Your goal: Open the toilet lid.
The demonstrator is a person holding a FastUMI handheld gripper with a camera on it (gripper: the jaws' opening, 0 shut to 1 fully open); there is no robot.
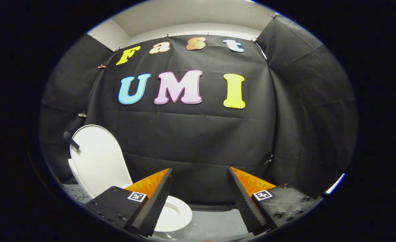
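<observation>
The white, oval, hard-plastic toilet lid [99,158] is seen already raised, standing near upright above the white toilet seat ring [175,215], beyond and to the left of the left finger. It is judged light, rigid and smooth, so slippery; its free rim at the top would be the natural place for a hold or a push. A short dark handle [71,140] projects from its upper left edge. The gripper [199,195] is held released, fingers wide apart and nothing between them. Open room lies ahead, up to the black cloth wall [198,141]; the grey floor [214,225] lies below.
</observation>
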